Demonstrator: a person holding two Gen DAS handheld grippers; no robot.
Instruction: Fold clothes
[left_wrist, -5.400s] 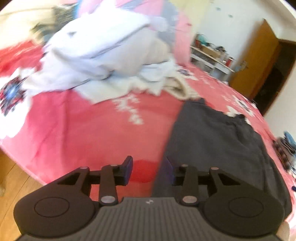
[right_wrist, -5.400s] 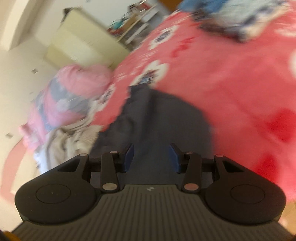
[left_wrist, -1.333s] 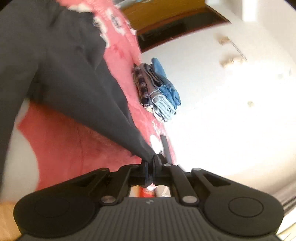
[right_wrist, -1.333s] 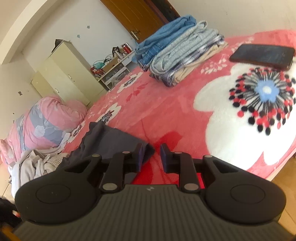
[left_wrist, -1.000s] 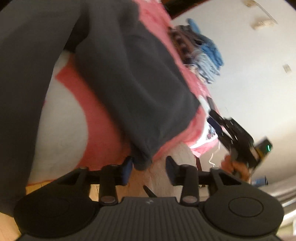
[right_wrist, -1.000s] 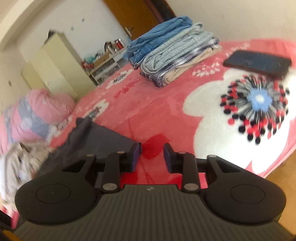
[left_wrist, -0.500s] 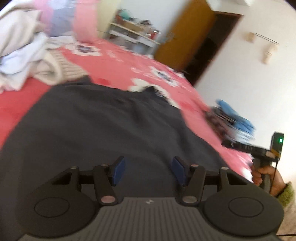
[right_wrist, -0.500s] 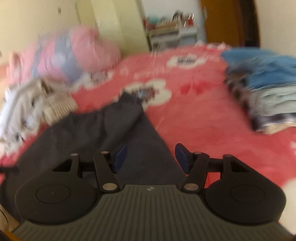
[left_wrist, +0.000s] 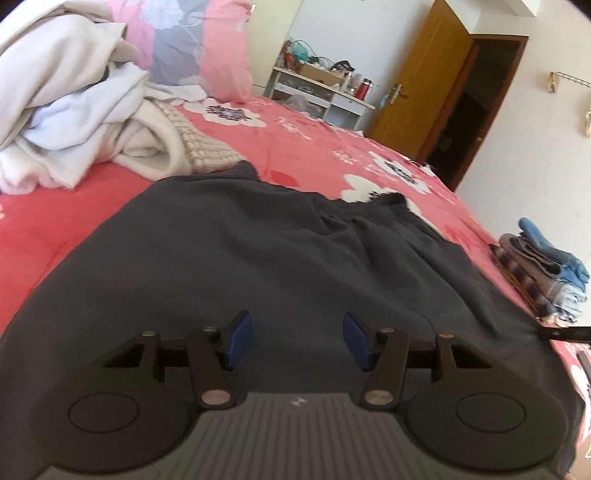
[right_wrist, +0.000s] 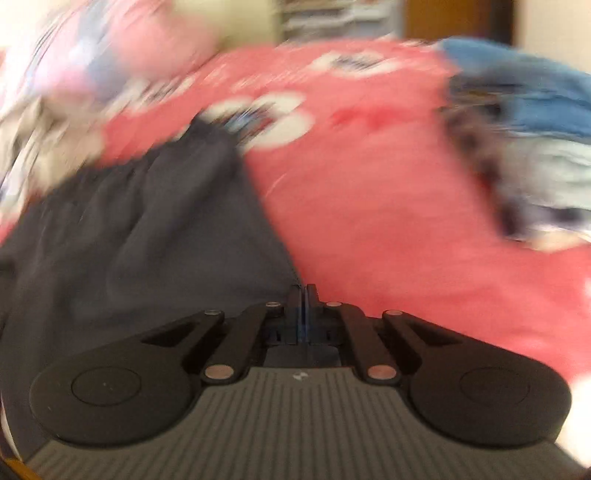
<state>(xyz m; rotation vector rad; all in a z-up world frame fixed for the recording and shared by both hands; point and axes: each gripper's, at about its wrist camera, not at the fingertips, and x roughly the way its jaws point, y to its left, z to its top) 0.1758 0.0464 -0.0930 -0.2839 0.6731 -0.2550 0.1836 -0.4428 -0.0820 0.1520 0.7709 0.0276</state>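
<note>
Right gripper (right_wrist: 303, 295) jaws newly closed; grasp blurred.

A dark grey garment (left_wrist: 280, 258) lies spread nearly flat on the bed, with shallow creases through its middle. Its near end reaches the bed's near edge, and its far end lies toward the bed's middle.

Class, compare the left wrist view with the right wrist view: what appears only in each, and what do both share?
Only the left wrist view shows the open left claw, the white laundry heap and the wooden door. Only the right wrist view shows the right claw, shut at the garment's edge. Both share the dark garment, red floral bedspread and folded stack.
</note>
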